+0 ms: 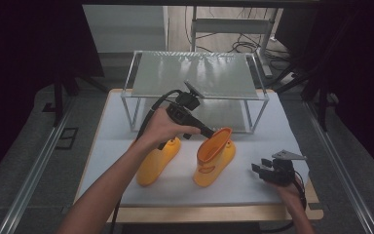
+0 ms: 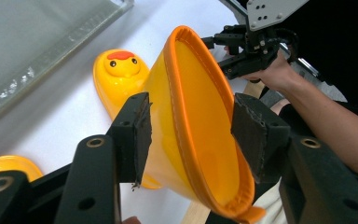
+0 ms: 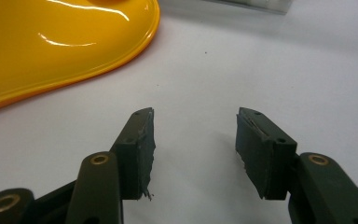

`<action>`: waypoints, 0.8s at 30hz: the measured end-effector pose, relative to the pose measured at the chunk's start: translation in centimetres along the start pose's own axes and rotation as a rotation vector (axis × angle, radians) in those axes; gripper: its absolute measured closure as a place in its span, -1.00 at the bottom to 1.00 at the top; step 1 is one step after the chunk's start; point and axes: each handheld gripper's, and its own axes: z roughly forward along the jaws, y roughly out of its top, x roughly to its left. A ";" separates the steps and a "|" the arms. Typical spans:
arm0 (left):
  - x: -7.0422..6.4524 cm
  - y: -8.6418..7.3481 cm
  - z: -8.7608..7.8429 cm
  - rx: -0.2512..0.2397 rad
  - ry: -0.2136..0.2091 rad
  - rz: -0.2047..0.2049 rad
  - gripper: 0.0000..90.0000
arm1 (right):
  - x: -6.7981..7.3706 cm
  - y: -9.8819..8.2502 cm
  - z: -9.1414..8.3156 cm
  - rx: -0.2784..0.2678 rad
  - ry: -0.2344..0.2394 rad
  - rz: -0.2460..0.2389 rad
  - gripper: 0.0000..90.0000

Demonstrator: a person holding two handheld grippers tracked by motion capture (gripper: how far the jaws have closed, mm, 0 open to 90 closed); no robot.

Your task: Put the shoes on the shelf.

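I see left gripper jaws apart, straddling the upright boot rim, unclamped; right gripper jaws apart over the desk; 2nd boot beside it.

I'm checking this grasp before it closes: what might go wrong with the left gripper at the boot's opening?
1. The left gripper straddles the rim of the upright yellow duck boot, jaws open. The soft cuff may fold or slip out when squeezed.
2. Gripped so high, the boot might tip or swing toward the second boot lying close beside it.
3. The right gripper rests open on the white mat, apart from the boot, so nothing steadies it.
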 end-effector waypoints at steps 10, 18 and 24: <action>0.0 0.9 3.2 0.071 0.035 -0.035 0.13 | -0.1 0.0 0.0 0.001 0.001 0.002 0.04; 0.3 0.9 5.3 0.118 0.065 -0.037 0.29 | -0.1 0.0 -0.1 -0.003 -0.002 0.006 0.04; 0.5 0.6 6.2 0.137 0.090 -0.044 0.58 | -0.1 0.0 0.0 0.002 -0.006 0.001 0.04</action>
